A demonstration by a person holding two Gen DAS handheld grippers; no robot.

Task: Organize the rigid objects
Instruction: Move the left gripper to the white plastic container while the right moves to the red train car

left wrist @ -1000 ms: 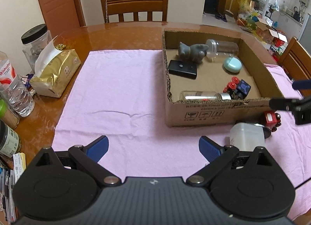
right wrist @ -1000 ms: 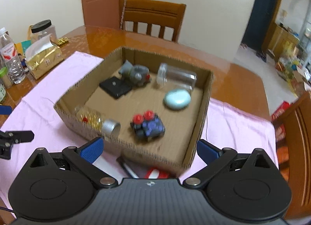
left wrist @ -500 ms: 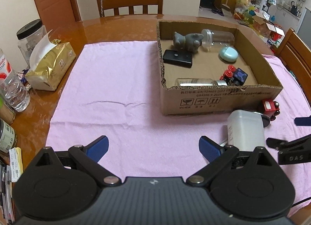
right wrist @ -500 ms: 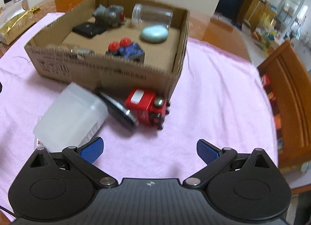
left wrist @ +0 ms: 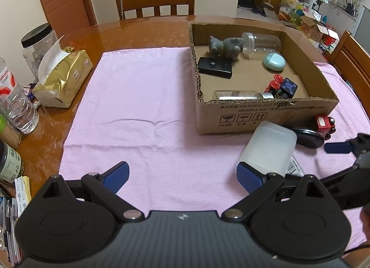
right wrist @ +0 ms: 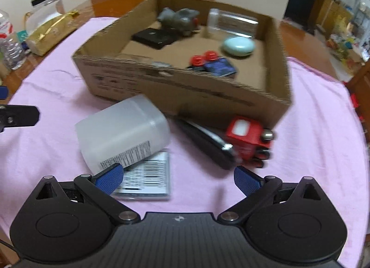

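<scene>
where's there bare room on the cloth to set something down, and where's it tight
The widest bare stretch of pink cloth runs from the cardboard box to the gold tissue pack. A smaller bare patch lies right of the red toy train. It is crowded along the box front: white jar, black flat object, train.

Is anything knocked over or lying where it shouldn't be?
Yes. The white plastic jar lies tipped on its side on the pink cloth, outside the cardboard box, beside a red toy train.
</scene>
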